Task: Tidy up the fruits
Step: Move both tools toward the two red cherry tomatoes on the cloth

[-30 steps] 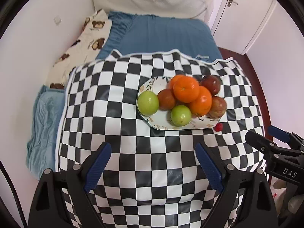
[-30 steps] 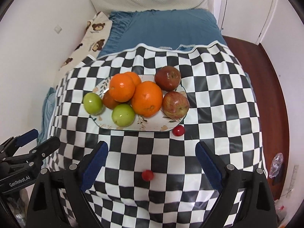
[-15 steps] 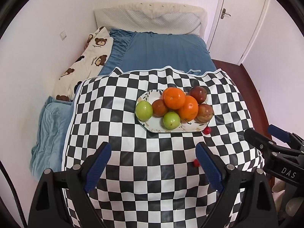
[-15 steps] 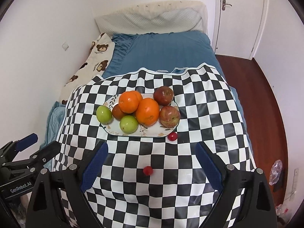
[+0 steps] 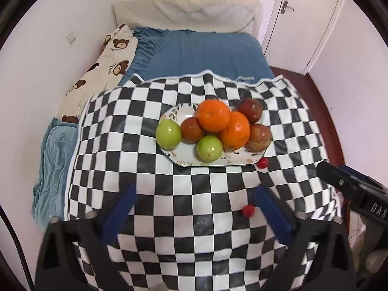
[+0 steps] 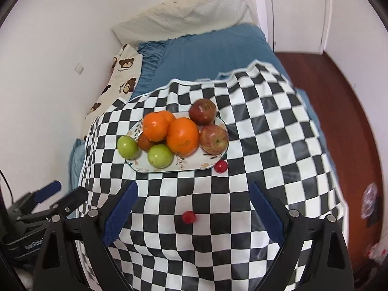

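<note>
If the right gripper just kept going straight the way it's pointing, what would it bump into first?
Probably the small red cherry-like fruit lying loose on the black-and-white checkered cloth, nearly centred between the open right gripper fingers. Depth is unclear; it might land on cloth just beside it.

Soft, even room light is filling both views, with glare sheening off the checkered cloth (image 5: 194,194). The fisheye is bending the walls and darkening the corners. Blur is smearing the left gripper (image 5: 194,208) at lower frame.

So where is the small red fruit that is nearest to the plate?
In both wrist views the small red fruit lies on the checkered cloth, just off the plate's near right corner.
</note>
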Motion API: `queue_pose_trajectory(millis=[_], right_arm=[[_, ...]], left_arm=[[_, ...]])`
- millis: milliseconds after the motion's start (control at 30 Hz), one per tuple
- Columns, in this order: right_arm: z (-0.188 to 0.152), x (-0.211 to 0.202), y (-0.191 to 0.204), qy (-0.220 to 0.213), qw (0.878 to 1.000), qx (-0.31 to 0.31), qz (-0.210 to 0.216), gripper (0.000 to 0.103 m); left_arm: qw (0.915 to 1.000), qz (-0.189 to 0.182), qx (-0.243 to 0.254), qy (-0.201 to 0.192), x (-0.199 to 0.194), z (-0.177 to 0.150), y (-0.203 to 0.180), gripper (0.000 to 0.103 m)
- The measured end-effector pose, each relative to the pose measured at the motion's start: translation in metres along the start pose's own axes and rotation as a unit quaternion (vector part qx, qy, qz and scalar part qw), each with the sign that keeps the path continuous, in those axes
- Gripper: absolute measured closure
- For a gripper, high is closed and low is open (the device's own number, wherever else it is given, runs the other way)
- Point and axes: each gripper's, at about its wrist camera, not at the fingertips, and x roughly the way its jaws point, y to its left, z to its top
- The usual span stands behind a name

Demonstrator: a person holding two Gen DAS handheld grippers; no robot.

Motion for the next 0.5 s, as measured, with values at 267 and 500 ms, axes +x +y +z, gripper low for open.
queue_pose_trajectory(millis=[267,500], right_arm=[[0.006,0.093,-0.063,0.060,0.996,0.054,0.023,0.031],[0.006,0.132,-0.092,0.075,0.994,0.075,0.018,0.040]], left_arm=[[0.9959,-0.046,-0.001,0.077,0.079,-0.019,-0.036,0.001],[0.9845,-0.114,0.005,0.134,0.133,-0.032,-0.074,0.017]])
